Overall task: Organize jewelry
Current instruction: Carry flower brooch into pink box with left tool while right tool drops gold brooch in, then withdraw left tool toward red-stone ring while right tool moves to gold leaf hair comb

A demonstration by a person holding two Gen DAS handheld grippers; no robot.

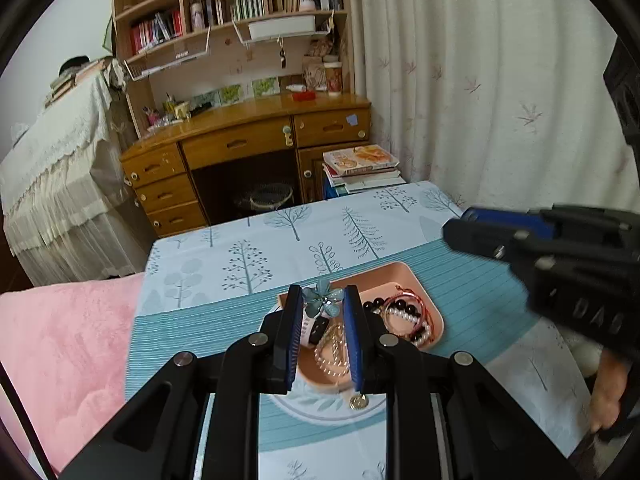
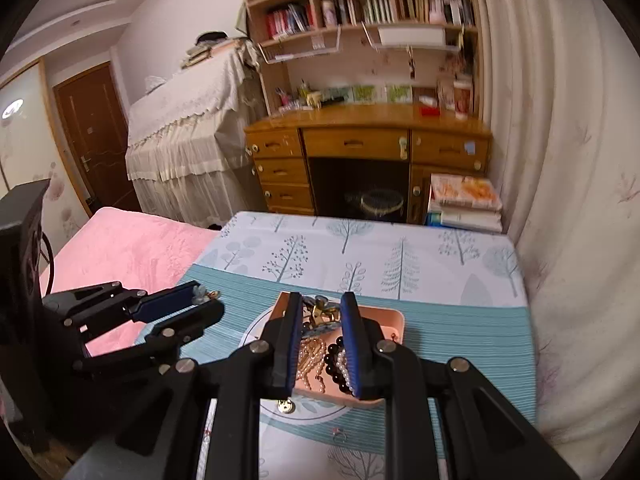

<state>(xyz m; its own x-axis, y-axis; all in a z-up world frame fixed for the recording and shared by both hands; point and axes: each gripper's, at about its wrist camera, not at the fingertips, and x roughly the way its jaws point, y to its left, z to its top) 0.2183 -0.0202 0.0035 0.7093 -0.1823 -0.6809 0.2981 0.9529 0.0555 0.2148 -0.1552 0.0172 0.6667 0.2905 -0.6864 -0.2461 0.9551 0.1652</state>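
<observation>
Pink tray (image 1: 428,292) holds bead bracelets (image 1: 404,314); left hand-held gripper (image 1: 322,300) grips flower clip (image 1: 324,299); right hand-held gripper (image 2: 320,304) apparently unclenched.

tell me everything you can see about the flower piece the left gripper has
The flower piece is teal-grey with glossy, enamel-looking petals and a small sparkly centre. It sits pinched at the tips of the left gripper, between the blue pads, held above the pink tray rather than resting in it. Its back and any clasp are hidden.

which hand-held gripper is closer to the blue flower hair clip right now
Left. The left hand-held gripper holds the blue flower clip between its fingertips; the right hand-held gripper hangs over the pink tray, apart from it.
</observation>
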